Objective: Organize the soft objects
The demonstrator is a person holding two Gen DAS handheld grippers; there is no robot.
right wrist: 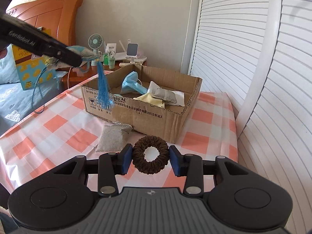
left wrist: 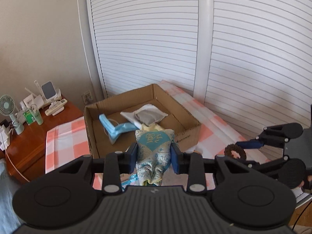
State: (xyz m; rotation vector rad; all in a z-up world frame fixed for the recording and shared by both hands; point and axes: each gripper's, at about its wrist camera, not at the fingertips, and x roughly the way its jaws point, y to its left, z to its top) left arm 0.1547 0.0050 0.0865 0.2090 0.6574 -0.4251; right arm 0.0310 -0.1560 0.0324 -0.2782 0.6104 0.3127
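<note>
Currently held, left gripper point(left wrist: 154, 156): brocade sachet point(left wrist: 154, 148), pinched.
Right gripper point(right wrist: 150, 159): brown scrunchie point(right wrist: 150, 155), clamped.
Destination: cardboard box point(right wrist: 148, 115), far ahead; left nearer.

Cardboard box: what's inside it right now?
In the cardboard box: a blue face mask, yellow cloth, grey pouch on white cloth. Anything beneath them is hidden.
</note>
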